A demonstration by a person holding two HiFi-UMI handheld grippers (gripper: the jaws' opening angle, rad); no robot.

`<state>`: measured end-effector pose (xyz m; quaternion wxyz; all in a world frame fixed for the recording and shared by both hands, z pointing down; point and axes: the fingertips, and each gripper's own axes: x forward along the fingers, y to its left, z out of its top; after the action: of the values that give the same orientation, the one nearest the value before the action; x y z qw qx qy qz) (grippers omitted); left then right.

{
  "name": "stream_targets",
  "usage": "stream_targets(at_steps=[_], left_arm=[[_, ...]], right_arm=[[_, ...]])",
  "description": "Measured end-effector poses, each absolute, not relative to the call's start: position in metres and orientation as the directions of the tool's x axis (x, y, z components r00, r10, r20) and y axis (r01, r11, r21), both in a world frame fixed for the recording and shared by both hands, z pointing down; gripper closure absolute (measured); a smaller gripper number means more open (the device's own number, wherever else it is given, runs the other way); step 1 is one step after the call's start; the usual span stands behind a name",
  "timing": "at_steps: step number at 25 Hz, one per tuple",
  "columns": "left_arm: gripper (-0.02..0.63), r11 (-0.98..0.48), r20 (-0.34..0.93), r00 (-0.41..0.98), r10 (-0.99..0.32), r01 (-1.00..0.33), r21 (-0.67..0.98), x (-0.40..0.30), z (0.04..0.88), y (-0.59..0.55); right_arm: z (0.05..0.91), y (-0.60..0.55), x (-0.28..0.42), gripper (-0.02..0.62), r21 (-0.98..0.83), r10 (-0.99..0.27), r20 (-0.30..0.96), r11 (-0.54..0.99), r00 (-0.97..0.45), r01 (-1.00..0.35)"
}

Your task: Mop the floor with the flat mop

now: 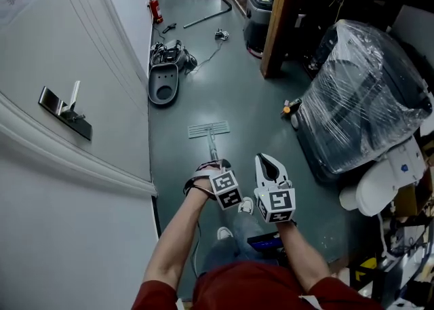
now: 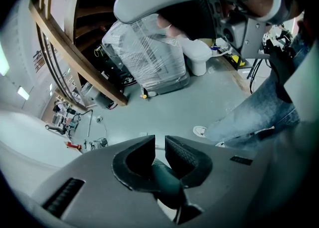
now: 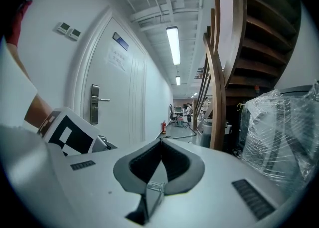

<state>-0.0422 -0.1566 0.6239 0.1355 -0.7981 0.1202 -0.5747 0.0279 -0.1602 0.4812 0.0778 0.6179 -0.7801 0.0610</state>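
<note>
one gripper alone steers: the left gripper [image 2: 159, 144] clamps the mop handle [image 2: 163, 177], the right gripper [image 3: 160, 144] sits closed and empty, so the flat mop head [image 1: 208, 129], on the floor [image 1: 251, 98] at 12 o'clock, may twist or snag the grey appliance [image 1: 163, 85] at 11 o'clock.

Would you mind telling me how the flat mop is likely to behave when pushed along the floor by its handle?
The flat mop looks thin and light, so it should slide easily over the smooth floor. Its head lies flat, so tipping seems unlikely. With only the left gripper shut on the slim round handle, it may twist in the jaws.
</note>
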Motion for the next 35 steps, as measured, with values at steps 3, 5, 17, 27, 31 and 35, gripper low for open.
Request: stream_targets(at_steps=[3, 5, 17, 27, 31, 35], left_arm=[[0.535, -0.934, 0.886, 0.308, -0.348, -0.035, -0.355, -0.044, 0.629, -0.14], [0.535, -0.934, 0.886, 0.307, -0.348, -0.035, -0.355, -0.044, 0.634, -0.129], [0.535, -0.937, 0.892, 0.289, -0.347, -0.058, -0.345, -0.014, 0.63, -0.06], [0.535, -0.936, 0.896, 0.272, -0.351, -0.081, -0.342, 0.009, 0.632, 0.001], [0.534, -0.933, 0.895, 0.263, -0.359, -0.098, -0.345, 0.017, 0.636, 0.033], [0.534, -0.931, 0.895, 0.259, -0.364, -0.117, -0.345, 0.02, 0.637, 0.071]], right_arm=[[0.486, -0.142, 0.023, 0.578, -0.003, -0.949, 0.207, 0.241, -0.237, -0.97], [0.49, -0.131, 0.021, 0.578, -0.004, -0.947, 0.209, 0.248, -0.243, -0.969], [0.493, -0.068, 0.052, 0.578, -0.035, -0.942, 0.204, 0.264, -0.266, -0.964], [0.481, -0.017, 0.083, 0.577, -0.044, -0.945, 0.172, 0.276, -0.279, -0.96], [0.487, 0.011, 0.09, 0.578, -0.046, -0.935, 0.17, 0.307, -0.311, -0.95], [0.498, 0.044, 0.096, 0.577, -0.059, -0.926, 0.187, 0.322, -0.328, -0.945]])
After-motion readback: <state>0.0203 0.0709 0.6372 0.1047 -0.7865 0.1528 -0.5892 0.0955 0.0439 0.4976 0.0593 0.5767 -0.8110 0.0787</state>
